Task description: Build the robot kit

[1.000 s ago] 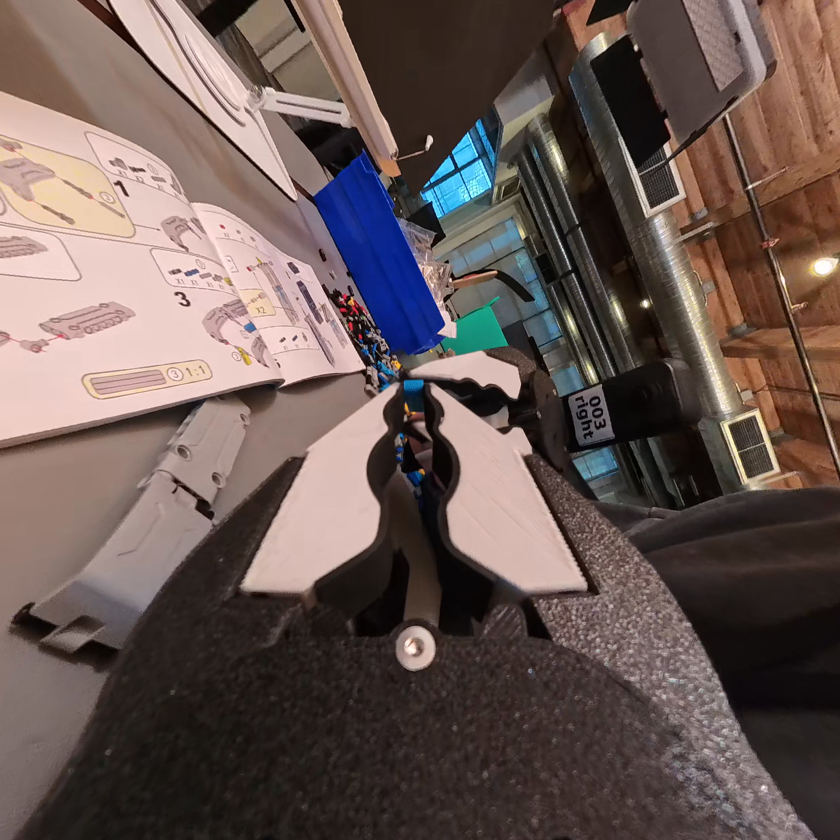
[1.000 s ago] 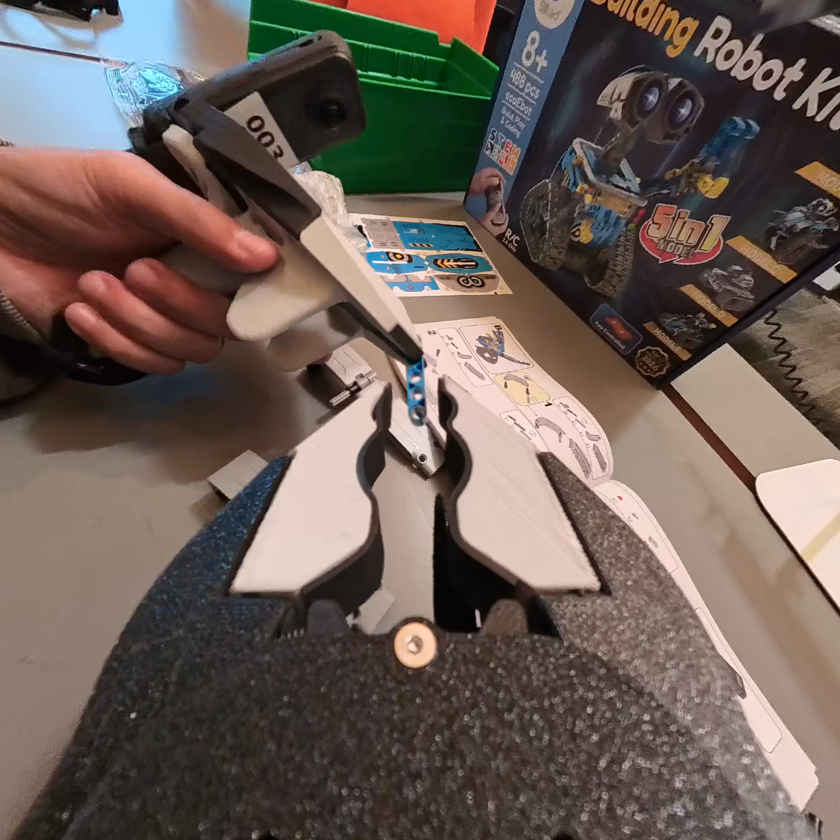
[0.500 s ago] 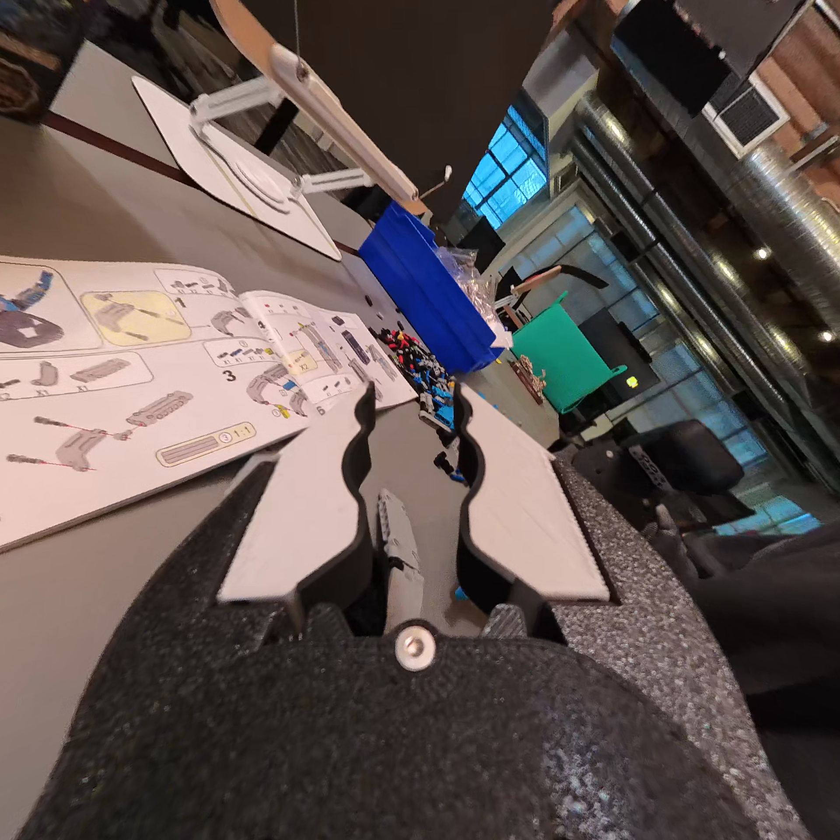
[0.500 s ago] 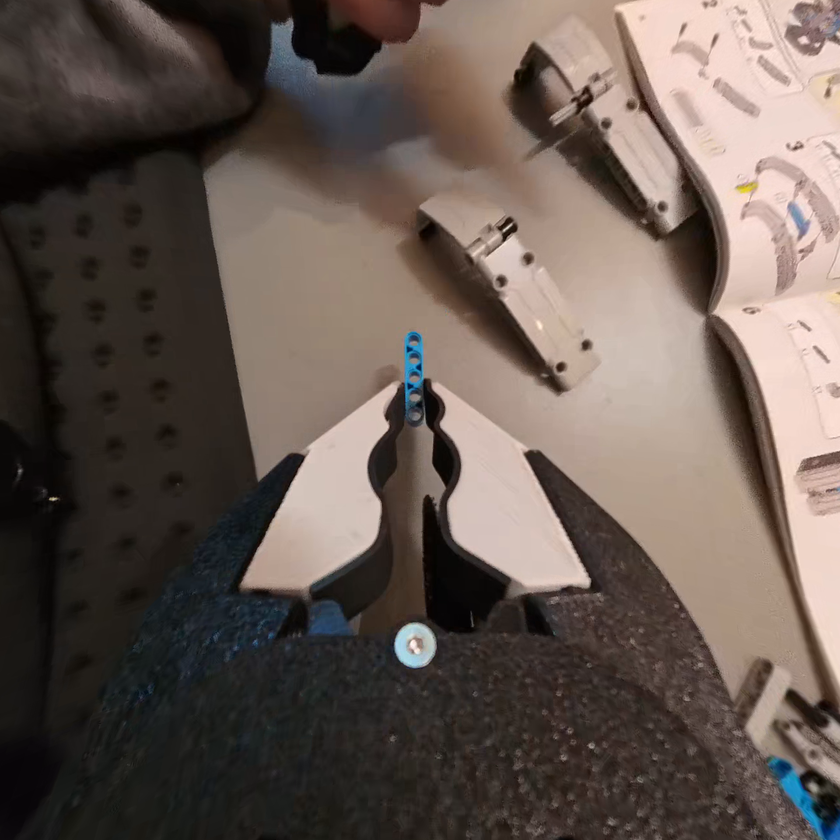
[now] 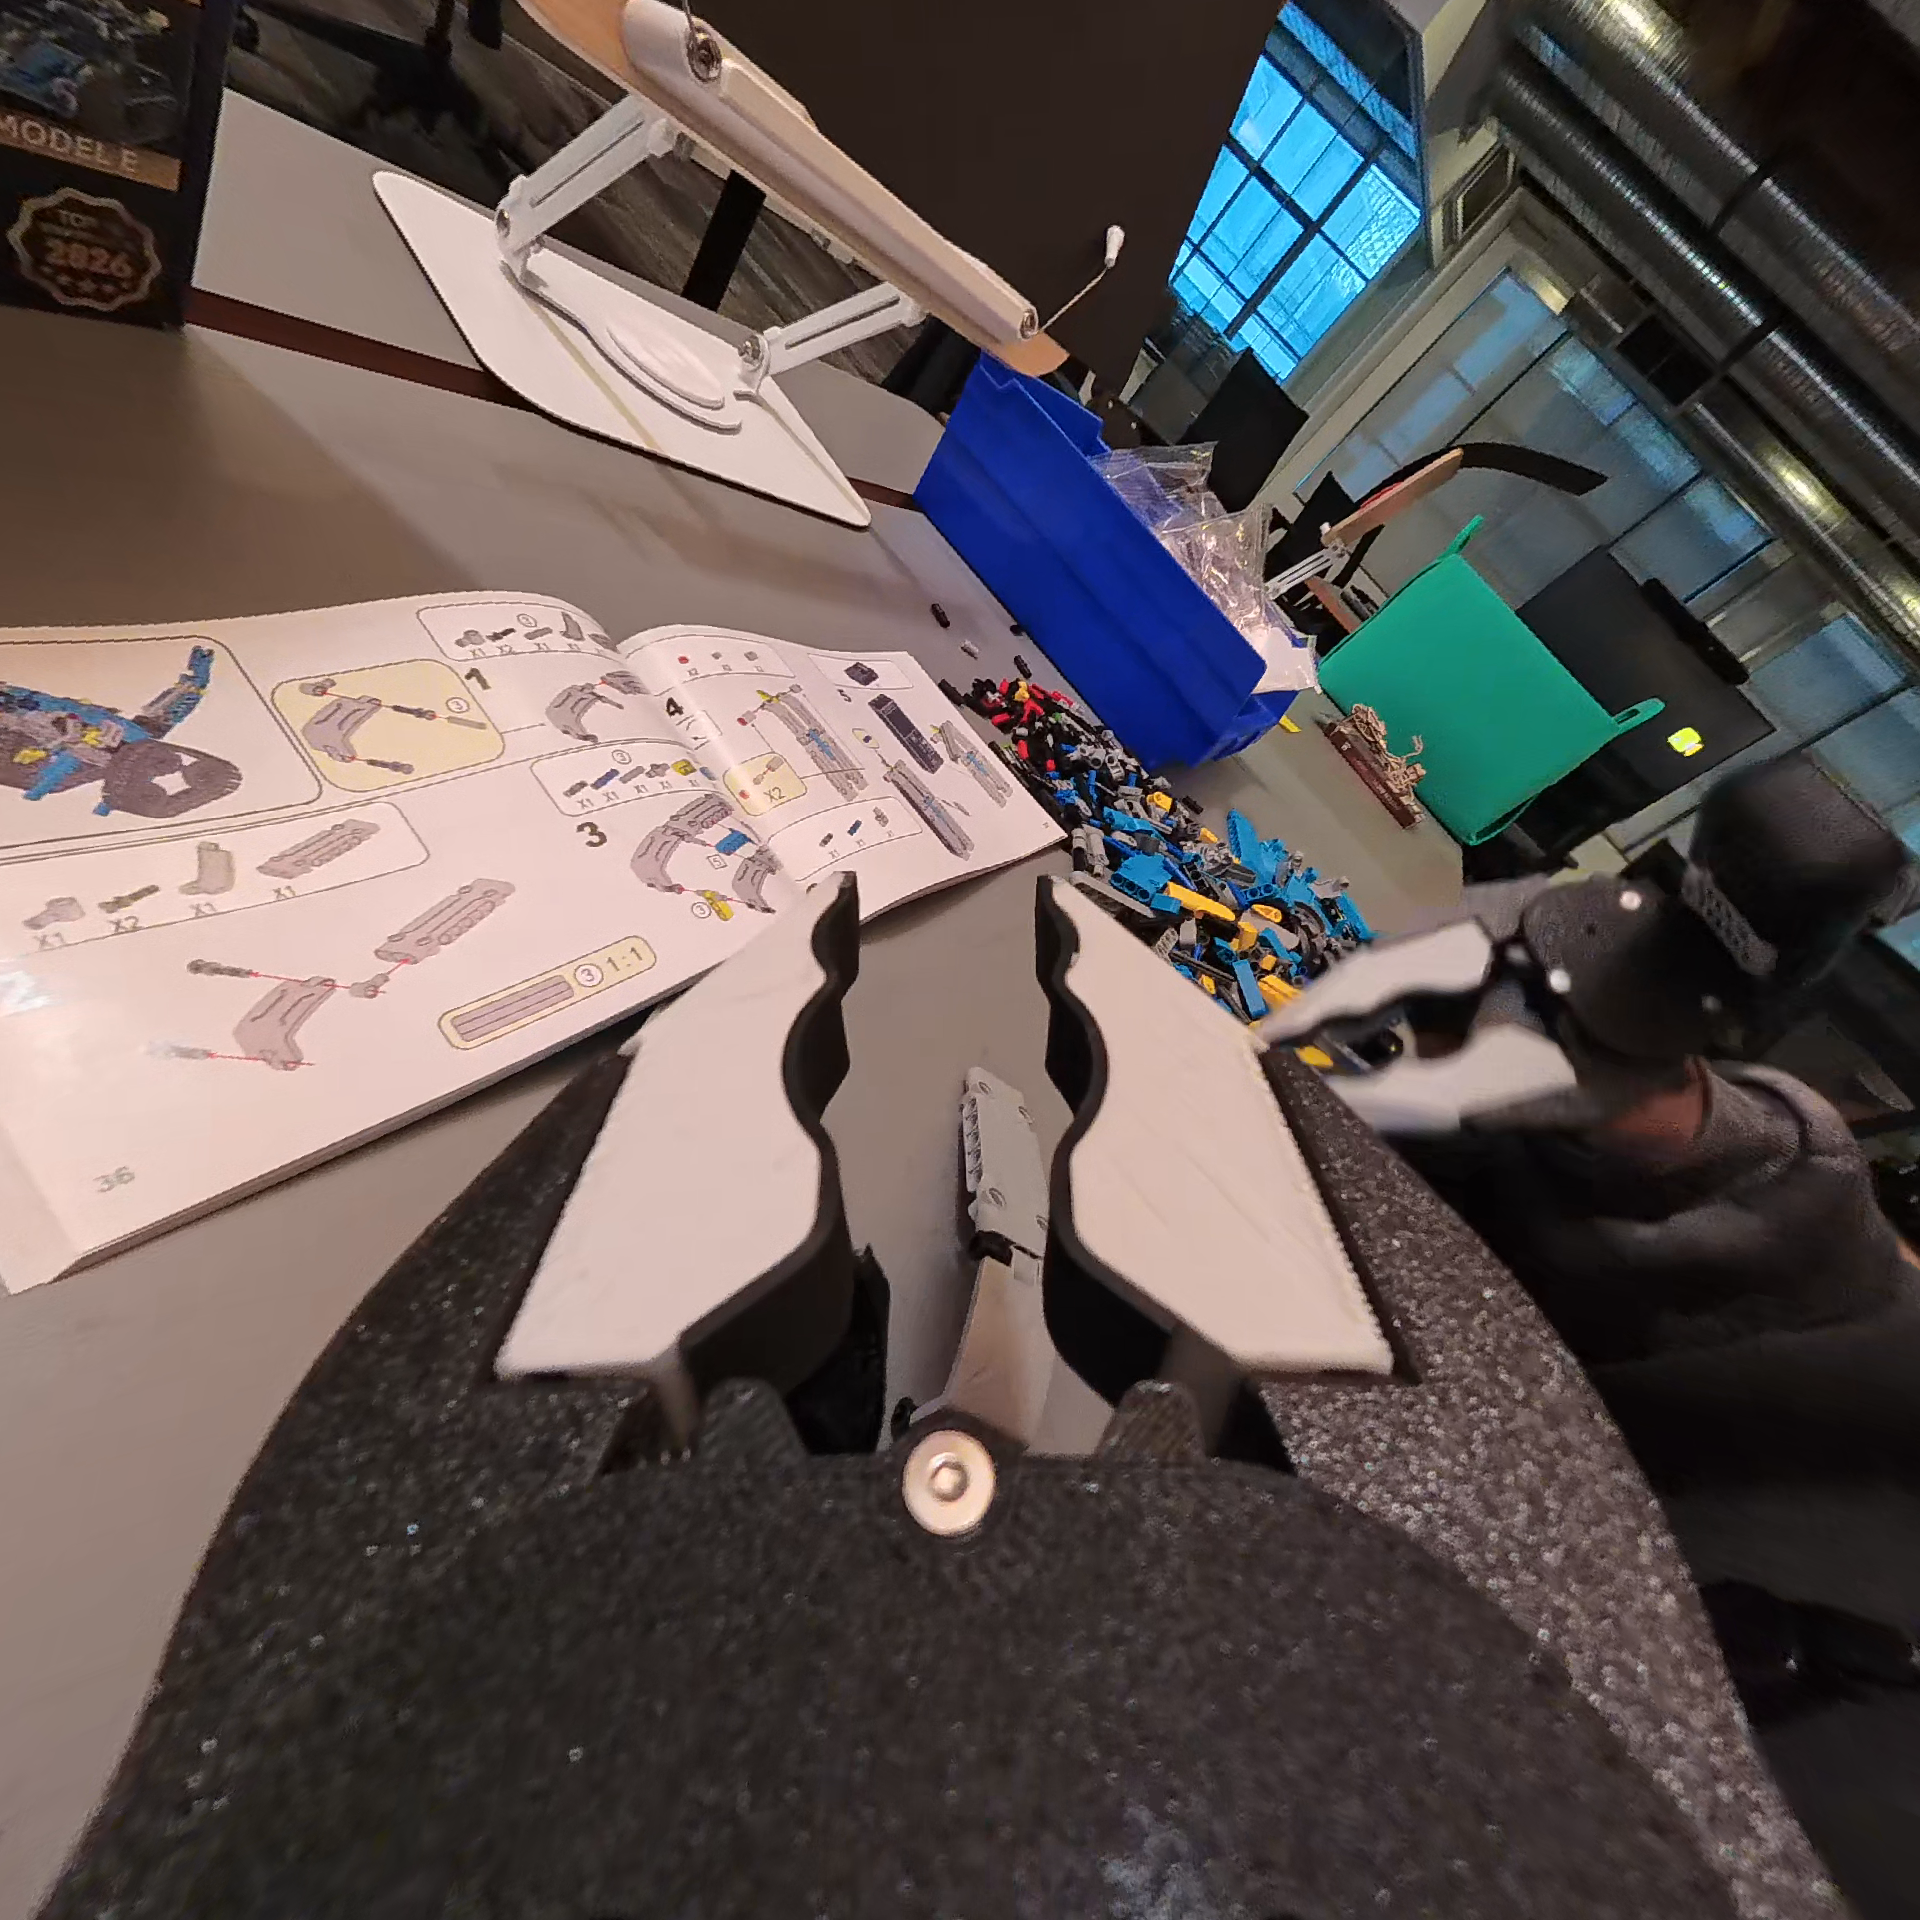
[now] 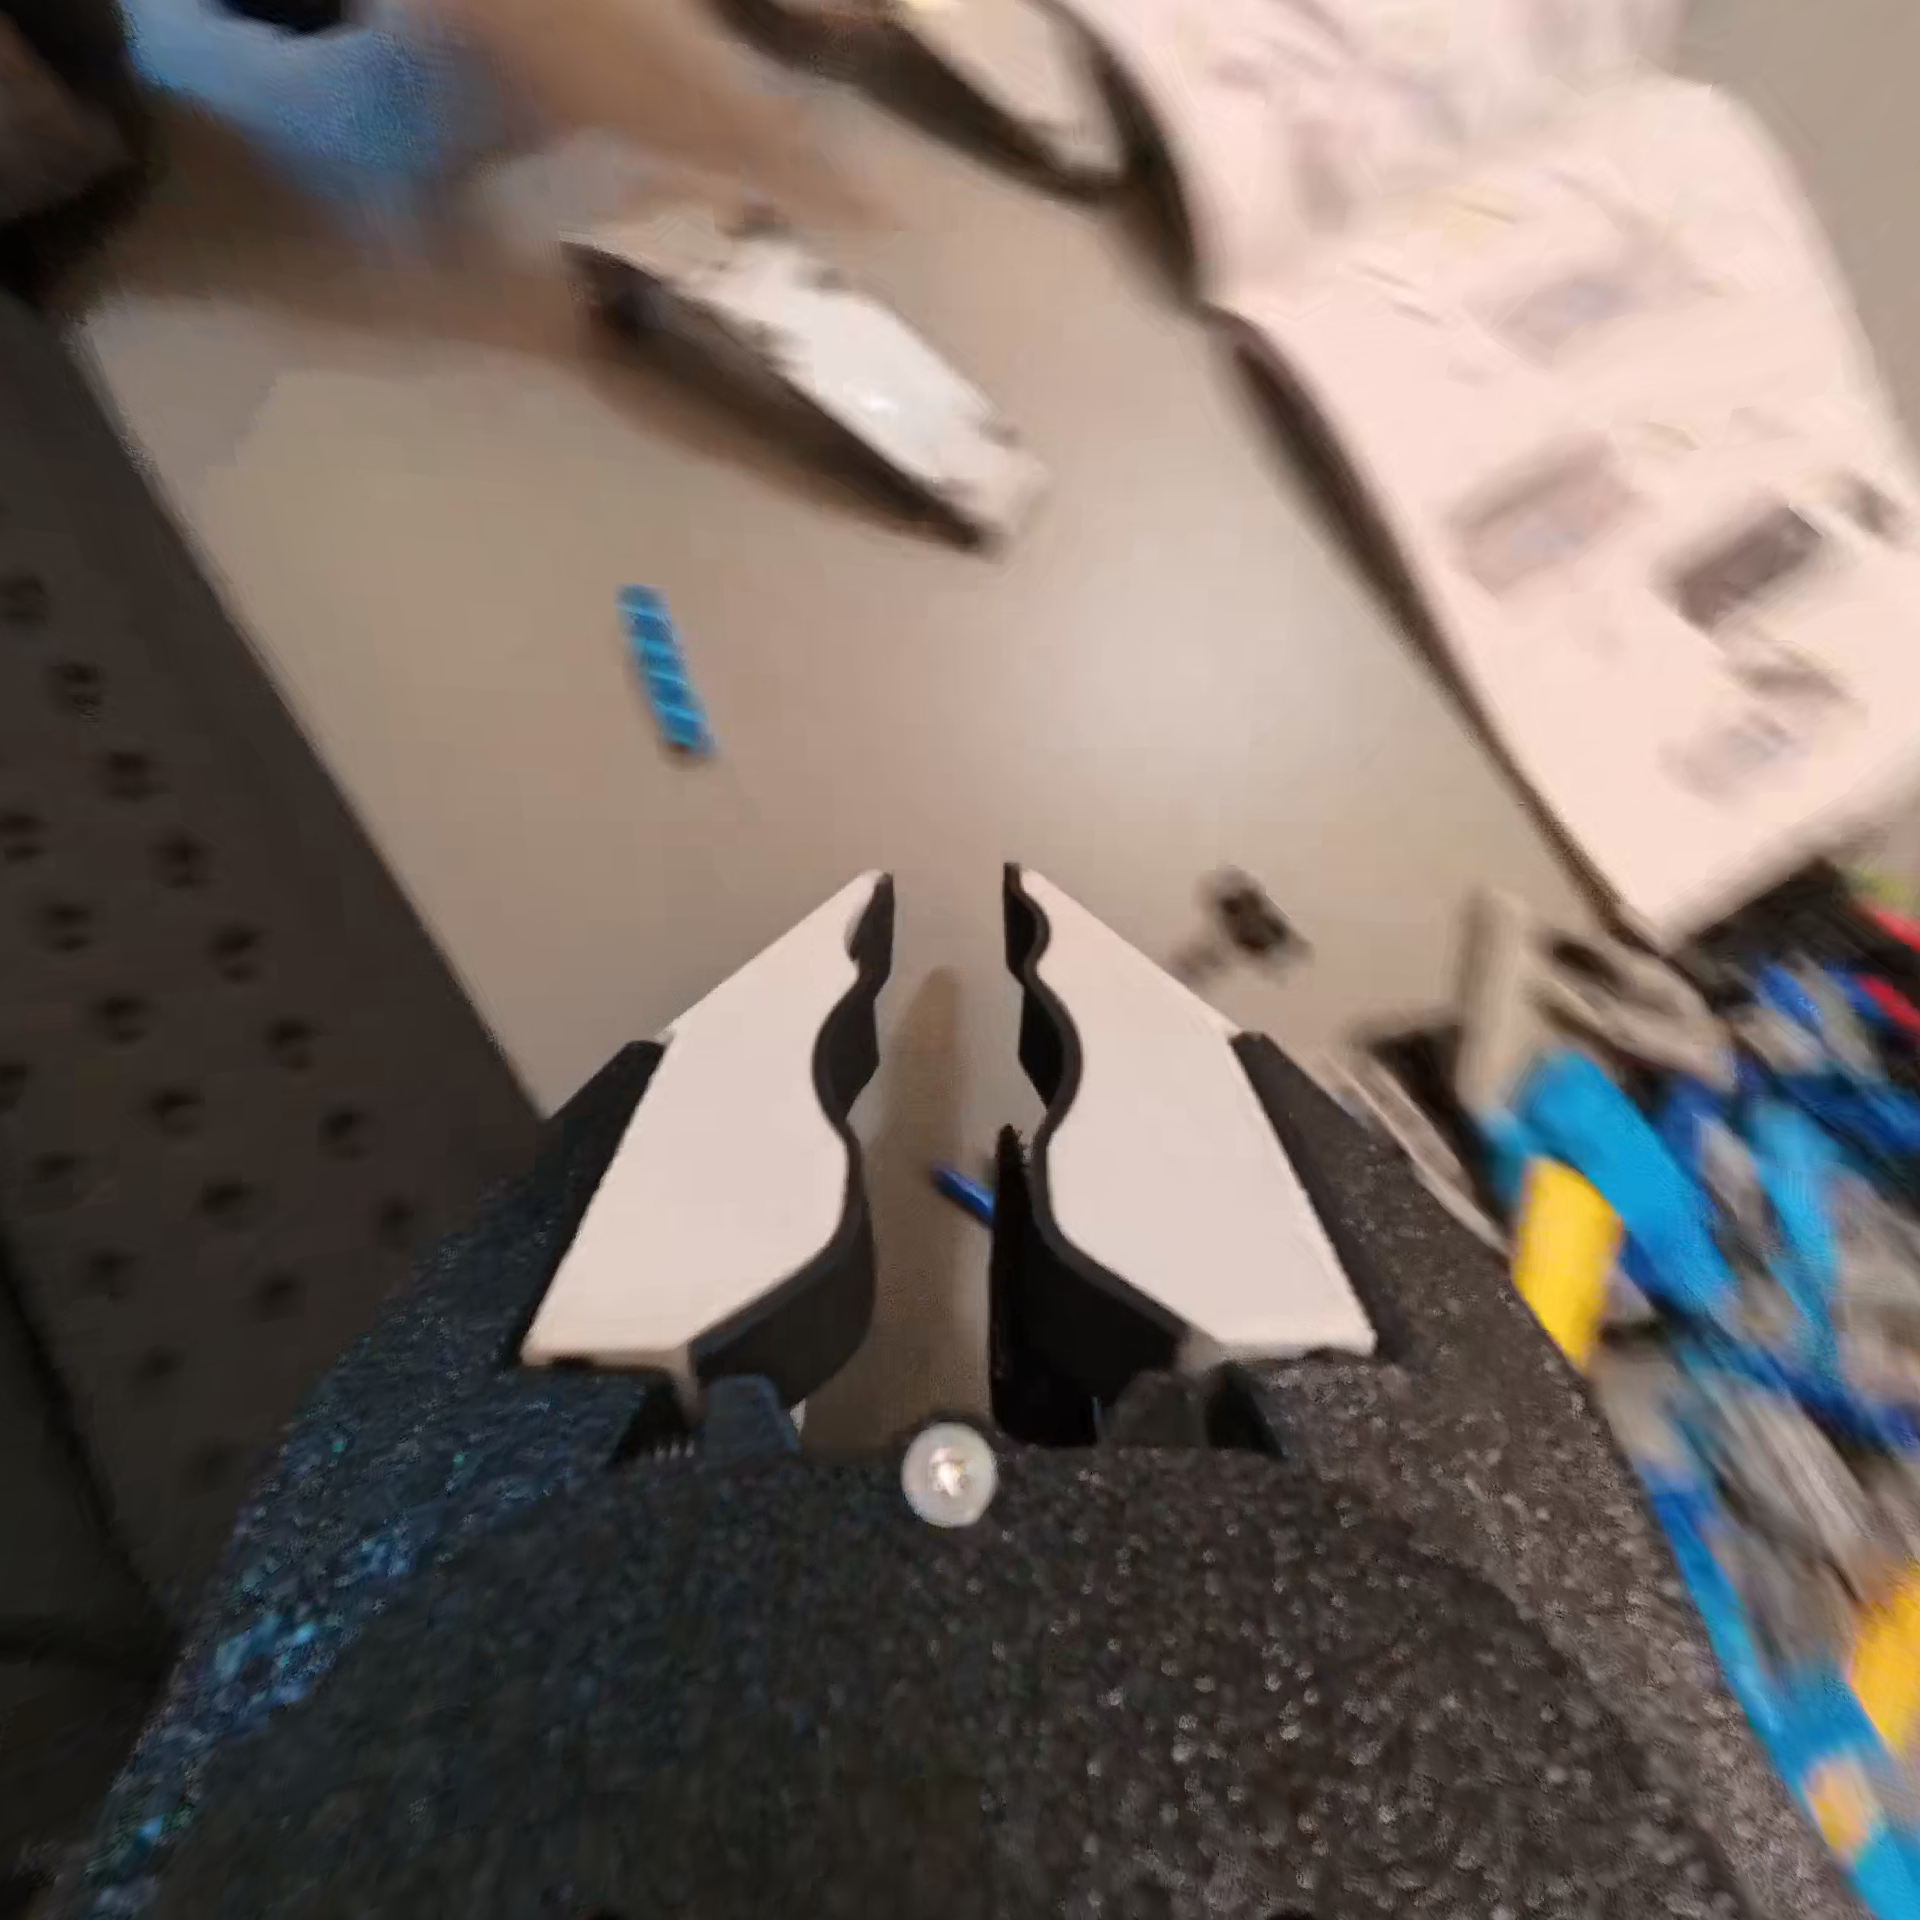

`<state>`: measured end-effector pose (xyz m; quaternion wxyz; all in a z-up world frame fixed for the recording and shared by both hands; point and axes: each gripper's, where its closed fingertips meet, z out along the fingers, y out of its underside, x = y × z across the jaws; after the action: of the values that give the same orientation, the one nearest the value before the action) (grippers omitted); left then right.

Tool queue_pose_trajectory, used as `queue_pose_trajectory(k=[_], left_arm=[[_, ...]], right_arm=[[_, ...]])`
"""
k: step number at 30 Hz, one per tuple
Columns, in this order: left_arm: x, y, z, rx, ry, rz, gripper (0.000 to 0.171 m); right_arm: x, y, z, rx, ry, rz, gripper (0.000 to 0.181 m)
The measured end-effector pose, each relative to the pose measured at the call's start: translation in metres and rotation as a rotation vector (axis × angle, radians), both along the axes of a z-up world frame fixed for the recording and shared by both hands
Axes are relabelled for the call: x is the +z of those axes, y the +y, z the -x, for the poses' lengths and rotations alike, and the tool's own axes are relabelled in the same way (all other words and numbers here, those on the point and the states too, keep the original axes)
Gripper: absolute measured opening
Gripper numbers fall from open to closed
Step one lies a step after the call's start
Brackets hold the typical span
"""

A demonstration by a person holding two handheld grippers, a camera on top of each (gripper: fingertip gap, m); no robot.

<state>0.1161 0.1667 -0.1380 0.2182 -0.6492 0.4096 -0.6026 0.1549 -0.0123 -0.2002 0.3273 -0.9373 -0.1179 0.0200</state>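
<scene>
Left gripper (image 5: 945, 914) parted wide, nothing clamped, hovering low over grey table (image 5: 312, 457). Between its fingers, lower centre of the left wrist view, a long grey plastic part (image 5: 1000, 1195) lying on the table, close to the right finger (image 5: 1174, 1153), contact not clear. Left of that, across the middle left of the frame, an open instruction booklet (image 5: 416, 831) lying flat. Beyond the fingertips, right of centre, a heap of small blue, yellow, grey and red building pieces (image 5: 1164, 831). Farther up, a blue bin (image 5: 1081, 571) with clear bags inside, a green bin (image 5: 1475, 707) to its right, a white stand (image 5: 665, 343) at upper centre, a dark printed box (image 5: 94, 166) in the upper left corner. At right edge, right gripper (image 5: 1273, 1029), blurred.

Right gripper (image 6: 945, 894) slightly parted, holding nothing, seen through heavy motion blur. Up and left of its tips, in the left-centre of the right wrist view, a small blue beam with holes (image 6: 665, 670) lying on the table, apart from the fingers. Above it, upper centre, a blurred grey part (image 6: 831, 384). Booklet (image 6: 1558, 416) filling the upper right; heap of pieces (image 6: 1714, 1195) along the right edge.
</scene>
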Motion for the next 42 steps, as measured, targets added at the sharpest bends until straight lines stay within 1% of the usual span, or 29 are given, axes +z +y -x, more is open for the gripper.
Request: queue_pose_trajectory(k=[2,3,4,5,6,9,13,15,18,19,21,24,27,30,33,35,37,39,42], left_arm=[[0.001,0.000,0.000,0.001,-0.003,0.001,0.033],[0.000,-0.001,-0.001,-0.002,-0.001,-0.001,0.033],[0.000,-0.003,-0.001,-0.007,0.003,-0.004,0.033],[-0.001,-0.004,-0.002,-0.010,0.009,-0.009,0.033],[-0.003,-0.005,-0.002,-0.012,0.014,-0.015,0.033],[-0.006,-0.005,-0.002,-0.012,0.031,-0.039,0.033],[-0.007,-0.003,-0.002,-0.003,0.036,-0.039,0.033],[-0.007,-0.003,-0.002,-0.003,0.036,-0.033,0.033],[-0.007,-0.004,-0.003,-0.008,0.038,-0.036,0.033],[-0.008,-0.004,-0.003,-0.010,0.039,-0.038,0.033],[-0.008,-0.005,-0.003,-0.011,0.041,-0.040,0.033],[-0.008,-0.003,-0.002,-0.004,0.038,-0.035,0.033],[-0.006,-0.002,-0.002,0.000,0.031,-0.024,0.032],[-0.006,-0.002,-0.002,-0.002,0.032,-0.025,0.032],[-0.006,-0.003,-0.002,-0.004,0.031,-0.024,0.032],[-0.006,-0.002,-0.001,-0.002,0.030,-0.023,0.032],[-0.005,-0.001,-0.001,0.003,0.024,-0.019,0.032],[-0.005,0.000,-0.001,0.010,0.025,-0.019,0.032],[-0.005,0.002,0.000,0.016,0.029,-0.021,0.032]], right_arm=[[0.012,-0.026,-0.067,-0.245,-0.069,-0.036,0.018],[0.014,-0.043,-0.095,-0.355,-0.082,-0.039,0.018],[0.014,-0.057,-0.115,-0.438,-0.070,-0.031,0.020],[0.013,-0.067,-0.126,-0.488,-0.041,-0.030,0.025],[0.013,-0.072,-0.134,-0.525,-0.019,-0.040,0.026],[0.004,-0.077,-0.140,-0.570,0.000,-0.033,0.026],[-0.008,-0.076,-0.135,-0.564,0.027,-0.010,0.027],[-0.012,-0.078,-0.137,-0.571,0.010,0.004,0.026],[-0.015,-0.078,-0.137,-0.576,0.029,0.004,0.026],[-0.017,-0.078,-0.137,-0.579,0.044,0.007,0.025],[-0.017,-0.077,-0.137,-0.582,0.066,-0.001,0.016],[-0.021,-0.080,-0.138,-0.577,0.032,0.019,0.015],[-0.020,-0.082,-0.139,-0.562,-0.010,0.026,0.009],[-0.013,-0.079,-0.137,-0.543,-0.028,0.012,0.009],[-0.002,-0.079,-0.138,-0.526,-0.082,0.003,0.009],[0.009,-0.074,-0.132,-0.485,-0.084,-0.022,0.008],[0.023,-0.062,-0.119,-0.425,-0.085,-0.060,0.009],[0.032,-0.040,-0.093,-0.314,-0.059,-0.086,0.009],[0.027,-0.003,-0.045,-0.160,0.010,-0.080,0.009]])
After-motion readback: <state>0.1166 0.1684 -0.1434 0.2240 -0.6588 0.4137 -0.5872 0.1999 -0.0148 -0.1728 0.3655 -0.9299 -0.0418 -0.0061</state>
